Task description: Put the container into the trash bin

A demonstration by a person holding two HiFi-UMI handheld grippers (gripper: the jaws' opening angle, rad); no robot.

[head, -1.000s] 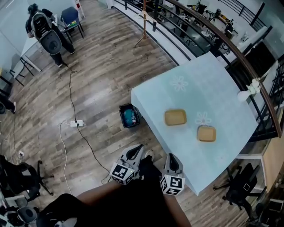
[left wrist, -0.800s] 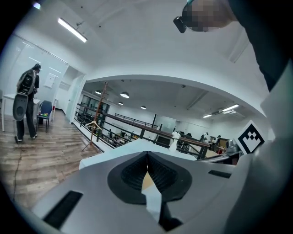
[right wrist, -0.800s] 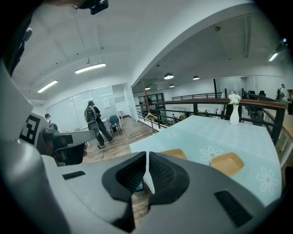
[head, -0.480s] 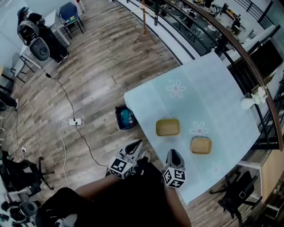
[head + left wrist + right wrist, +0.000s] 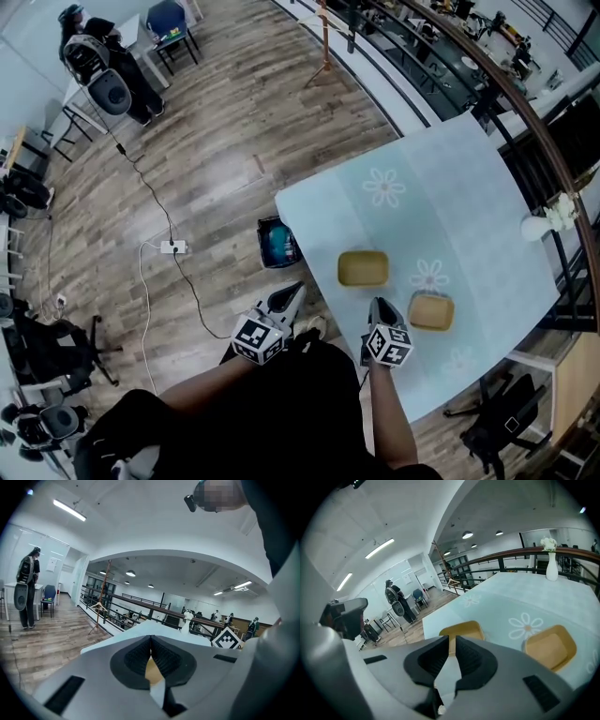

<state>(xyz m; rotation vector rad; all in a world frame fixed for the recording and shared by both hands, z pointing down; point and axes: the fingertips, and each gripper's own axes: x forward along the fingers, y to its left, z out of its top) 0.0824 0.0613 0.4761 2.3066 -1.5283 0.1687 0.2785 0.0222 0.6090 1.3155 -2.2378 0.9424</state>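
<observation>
**Nothing lifted yet: both containers on the table**

The trash bin [image 5: 277, 243] is seen on the floor, just beside the left corner of the table [image 5: 441, 187]. Something teal lies inside it, and no tan container is noted there.

The left gripper [image 5: 292, 295] is held over the floor near the table's edge. Its jaws are closed together and nothing is held.

Further right, one tan container [image 5: 363, 268] lies on the table, apart from both tools.

The right gripper [image 5: 377, 307] is held over the table's near edge, close to both containers and touching neither. Its jaws are drawn shut with nothing between them.

A second tan container [image 5: 431, 311] lies just beside it to the right.

Judged progress: no part of the transfer is done. Opening a gripper, taking a container, carrying it to the bin and releasing it are all left.
</observation>
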